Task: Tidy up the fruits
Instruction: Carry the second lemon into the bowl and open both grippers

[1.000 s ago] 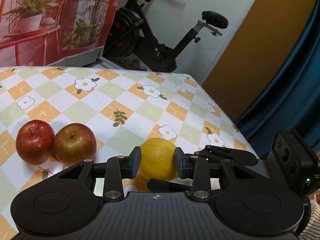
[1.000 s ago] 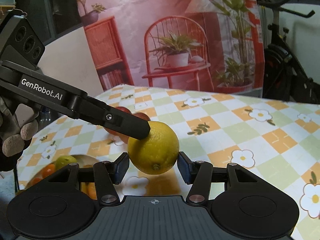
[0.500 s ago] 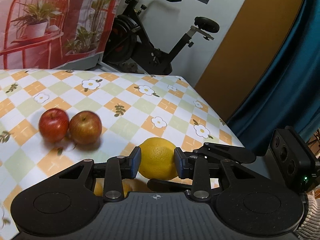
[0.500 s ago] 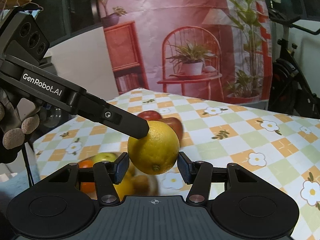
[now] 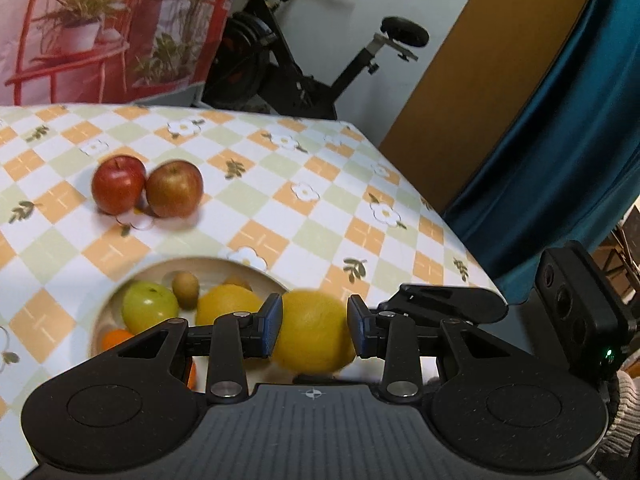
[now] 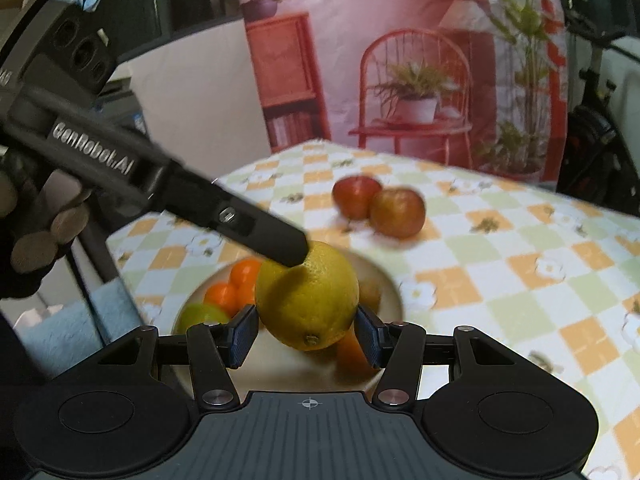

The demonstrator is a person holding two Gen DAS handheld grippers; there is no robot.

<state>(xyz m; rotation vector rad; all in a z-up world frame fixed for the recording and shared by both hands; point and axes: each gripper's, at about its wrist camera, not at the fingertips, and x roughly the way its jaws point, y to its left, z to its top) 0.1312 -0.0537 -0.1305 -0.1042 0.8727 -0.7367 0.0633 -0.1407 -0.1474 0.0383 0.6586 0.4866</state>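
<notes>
Both the left claw [image 5: 315, 330] and right claw [image 6: 306, 334] clamp one lemon [image 6: 307, 295]; firm, waxy, roundish, best pinched across its belly.

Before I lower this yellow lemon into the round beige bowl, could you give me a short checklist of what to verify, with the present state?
1. Left gripper shut on yellow lemon: ok.
2. Right gripper shut on it too: ok.
3. Lemon above round beige bowl: ok.
4. Bare floor in bowl beneath lemon: ok, in right wrist view.
5. Two red apples in bowl: not ok, both on checked tablecloth.
</notes>
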